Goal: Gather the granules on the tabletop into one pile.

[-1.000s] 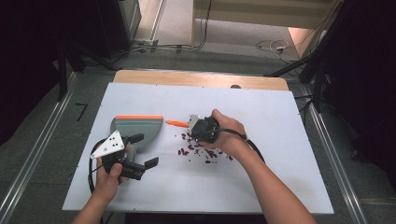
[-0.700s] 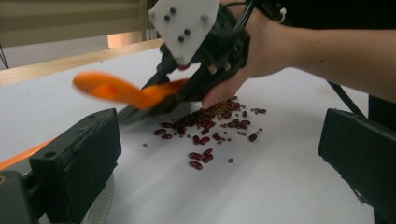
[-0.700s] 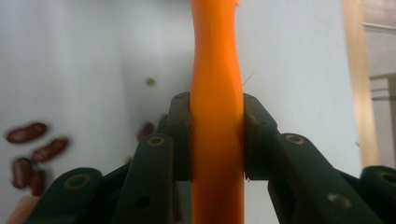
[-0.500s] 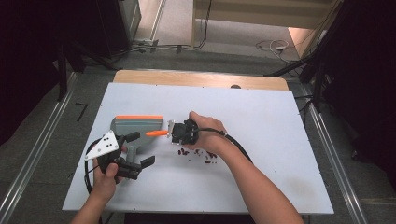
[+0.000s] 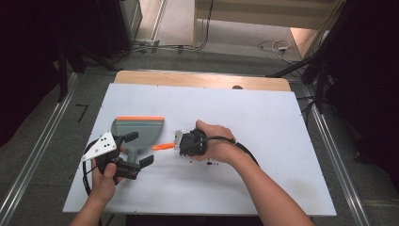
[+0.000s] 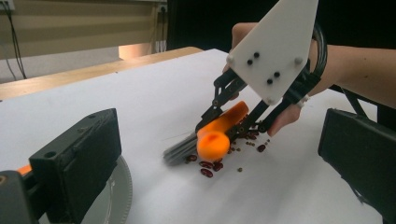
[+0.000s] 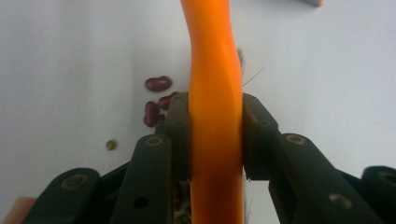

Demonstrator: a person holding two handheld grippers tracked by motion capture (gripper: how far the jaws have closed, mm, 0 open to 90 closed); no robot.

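Sweeping job looks maybe halfway. The right hand-held gripper [image 7: 215, 140] is pinching the orange brush [image 7: 212, 93] by its handle, bristles down on the table [image 5: 263, 117] among the red beans [image 6: 205, 165]. The left hand-held gripper [image 5: 134, 150] grips the grey dustpan [image 5: 139, 129] by its handle, just beside the pile. Beans look scattered on the table, none visibly in the pan yet.

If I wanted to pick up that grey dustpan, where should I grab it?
By the dustpan's short handle, coming from the person's side. It sticks out toward the table's near edge, narrow enough to fit between jaws, while the pan itself is wide and flat.
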